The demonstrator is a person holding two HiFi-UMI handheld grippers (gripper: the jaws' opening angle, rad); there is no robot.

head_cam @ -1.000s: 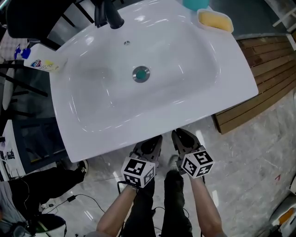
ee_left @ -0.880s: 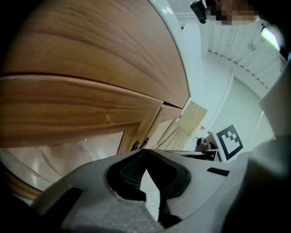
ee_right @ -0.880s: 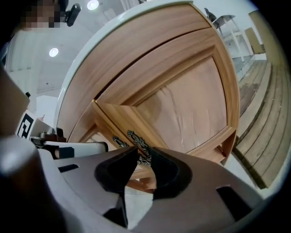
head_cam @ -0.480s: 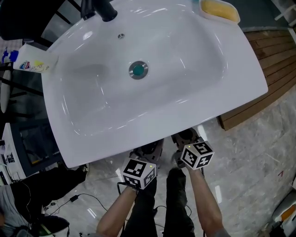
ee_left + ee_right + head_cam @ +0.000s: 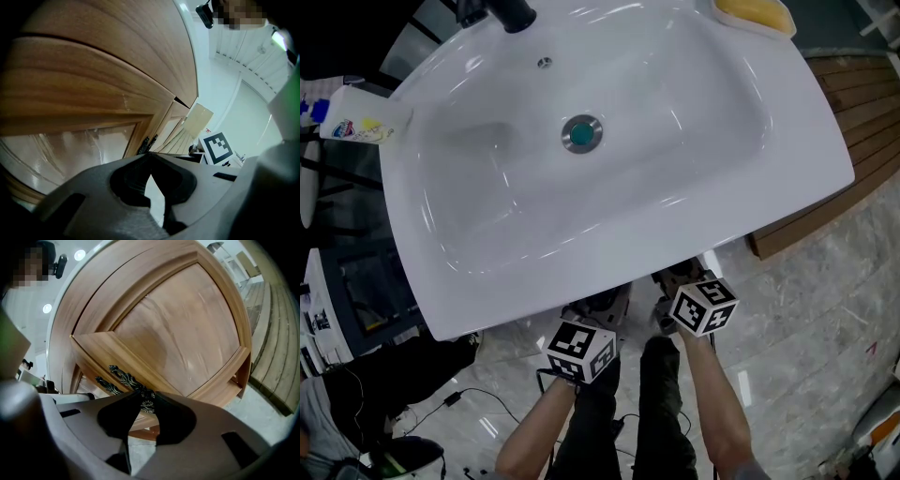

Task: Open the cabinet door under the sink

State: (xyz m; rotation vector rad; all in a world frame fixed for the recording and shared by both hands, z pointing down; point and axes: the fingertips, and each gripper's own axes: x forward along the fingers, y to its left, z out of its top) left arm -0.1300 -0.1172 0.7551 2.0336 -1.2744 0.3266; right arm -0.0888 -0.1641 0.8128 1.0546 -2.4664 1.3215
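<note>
The cabinet door (image 5: 187, 329) under the sink is warm brown wood with visible grain. It has a raised centre panel in a moulded frame and fills the centre and upper right of the right gripper view. Its handle (image 5: 124, 378) is dark metal, long and ornate with scrolled relief. It sits at the lower left of the panel beside a second, matching handle (image 5: 105, 383). The right hand-held gripper (image 5: 147, 394) has its grey jaws drawn in on the lower end of the first handle. The left hand-held gripper (image 5: 151, 154) has its jaws together at the tips with nothing between them, and it faces a glossy wood panel (image 5: 70, 145) at the left of its view. In the head view the sink (image 5: 694, 187) is smooth white glazed ceramic, a broad basin with a round metal drain (image 5: 582, 133). Compared with one second ago, the sink fills more of the frame and the yellow soap (image 5: 753, 11) has slid to the upper edge. The right marker cube (image 5: 703, 305) sits closer to the sink's front rim, and less of both gripper bodies shows. In the head view the cabinet door and both sets of jaws are hidden beneath the sink, and the black faucet (image 5: 511, 13) is cut off at the top edge. Whether the door has left its frame cannot be determined.
</note>
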